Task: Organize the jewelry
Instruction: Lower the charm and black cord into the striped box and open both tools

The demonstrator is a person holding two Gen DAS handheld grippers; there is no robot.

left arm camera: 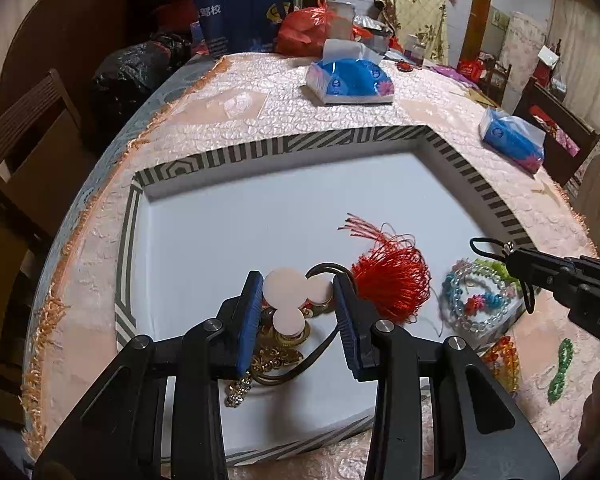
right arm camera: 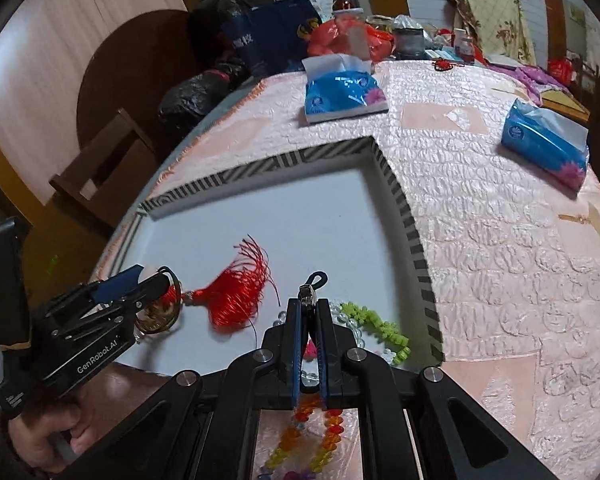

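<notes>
A white tray [left arm camera: 260, 208] with a striped rim lies on the pink tablecloth. My left gripper [left arm camera: 296, 284] hangs over its near side, jaws open around a gold ornament with pale discs [left arm camera: 286, 288], whose red tassel [left arm camera: 392, 276] trails right. In the right wrist view the left gripper [right arm camera: 156, 276] is over that ornament [right arm camera: 158, 316] and tassel [right arm camera: 232, 296]. My right gripper [right arm camera: 309, 304] is shut on a black cord with a metal clasp [right arm camera: 308, 292] above clear and blue bead bracelets [left arm camera: 472, 300] and a green bracelet [right arm camera: 380, 328]. Orange beads [right arm camera: 312, 420] hang below it.
Two blue tissue packs [left arm camera: 350, 80] [left arm camera: 514, 140] lie on the cloth beyond the tray. A green bead string [left arm camera: 560, 372] and orange beads [left arm camera: 502, 360] lie right of the tray. Bags and bottles crowd the far edge [left arm camera: 256, 16]. A wooden chair [left arm camera: 24, 152] stands left.
</notes>
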